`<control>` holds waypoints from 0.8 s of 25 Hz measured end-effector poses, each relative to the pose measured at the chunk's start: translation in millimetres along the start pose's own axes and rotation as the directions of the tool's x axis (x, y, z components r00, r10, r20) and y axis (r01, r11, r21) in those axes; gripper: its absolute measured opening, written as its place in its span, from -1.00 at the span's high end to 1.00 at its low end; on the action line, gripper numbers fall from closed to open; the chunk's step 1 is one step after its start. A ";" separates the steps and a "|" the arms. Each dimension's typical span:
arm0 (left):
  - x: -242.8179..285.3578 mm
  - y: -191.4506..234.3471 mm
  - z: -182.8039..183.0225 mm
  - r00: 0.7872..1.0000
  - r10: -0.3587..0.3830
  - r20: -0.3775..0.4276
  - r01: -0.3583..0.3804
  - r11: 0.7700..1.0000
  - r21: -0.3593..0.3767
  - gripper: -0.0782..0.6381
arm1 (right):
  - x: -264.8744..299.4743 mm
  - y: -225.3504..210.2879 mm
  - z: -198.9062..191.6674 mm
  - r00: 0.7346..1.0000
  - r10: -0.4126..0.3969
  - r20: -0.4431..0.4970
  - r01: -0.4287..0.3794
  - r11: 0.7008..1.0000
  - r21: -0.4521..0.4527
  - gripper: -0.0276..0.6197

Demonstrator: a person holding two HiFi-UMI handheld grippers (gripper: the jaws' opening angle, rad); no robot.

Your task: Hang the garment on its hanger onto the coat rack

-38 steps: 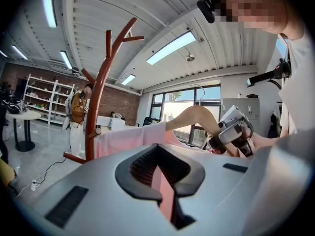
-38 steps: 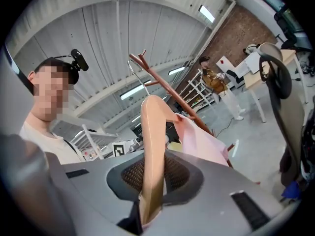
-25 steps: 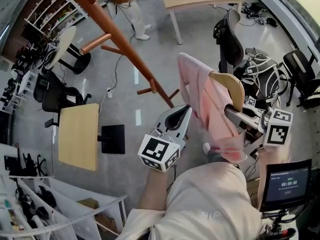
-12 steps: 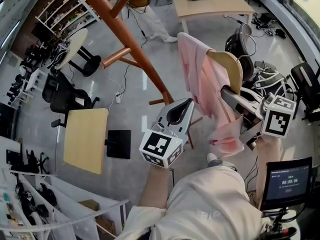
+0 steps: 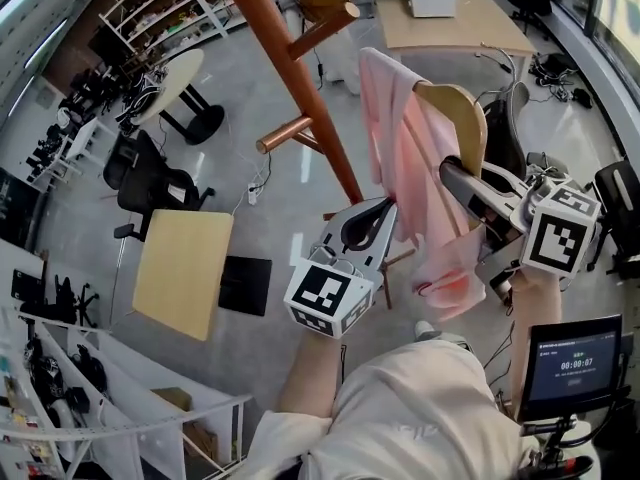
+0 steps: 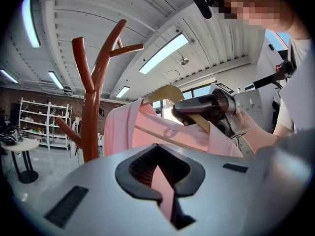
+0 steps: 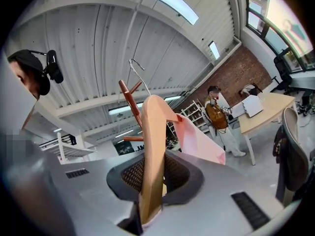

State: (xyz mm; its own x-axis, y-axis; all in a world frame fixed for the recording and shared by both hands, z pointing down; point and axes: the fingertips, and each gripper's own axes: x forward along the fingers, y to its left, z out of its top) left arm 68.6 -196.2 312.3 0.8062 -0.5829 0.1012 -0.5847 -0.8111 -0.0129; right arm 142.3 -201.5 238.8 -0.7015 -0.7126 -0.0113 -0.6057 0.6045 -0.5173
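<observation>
**A:** Right hand-held gripper [image 7: 152,183]: what state?

**B:** Jaws clamped on the wooden hanger [image 7: 153,132]. They grip one flat arm of it edge-on, and the arm rises upright out of the jaws.

**A:** Left hand-held gripper [image 6: 160,178]?

**B:** Jaws drawn almost together, pinching a fold of the pink garment [image 6: 129,127]. A strip of the pink cloth fills the narrow gap between them.

**A:** Position of the garment?

**B:** It is draped over the hanger and held in the air between the two grippers, clear of the floor. In the head view its upper edge lies over the hanger's left shoulder. Its lower part hangs below the right gripper.

**A:** Coat rack [image 5: 285,63]?

**B:** It has a reddish-brown trunk with pegs angled upward. In the head view it stands just beyond the garment and to its left. In the left gripper view the trunk is beside the garment's left edge.

**A:** Hook and rack: in contact?

**B:** The wire hook [image 7: 139,75] rises from the top of the hanger, close to the upper pegs. It appears to be apart from them, though the right gripper view does not settle this.

**A:** Background?

**B:** A person [image 7: 216,113] stands beside a pale wooden surface [image 7: 266,113], well apart from the rack.
</observation>
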 end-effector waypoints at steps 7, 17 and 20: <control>-20.2 5.8 21.1 0.998 0.060 0.037 -0.060 0.998 0.018 0.76 | 28.7 27.6 15.6 0.999 0.034 -0.021 -0.034 0.999 -0.029 0.77; -42.4 28.2 28.3 0.990 0.124 0.061 -0.124 0.992 0.005 0.76 | 69.9 53.7 25.4 0.996 0.076 -0.039 -0.078 0.996 -0.045 0.77; -55.4 27.8 29.2 0.989 0.132 0.065 -0.133 0.991 0.003 0.77 | 78.2 66.0 21.4 0.995 0.081 -0.052 -0.083 0.995 -0.048 0.77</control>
State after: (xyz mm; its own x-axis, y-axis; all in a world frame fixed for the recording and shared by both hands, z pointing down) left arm 10.2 -187.9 277.2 0.7260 -0.6869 0.0337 -0.6863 -0.7267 -0.0293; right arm 55.6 -224.9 185.4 -0.7666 -0.6421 -0.0088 -0.5626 0.6781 -0.4729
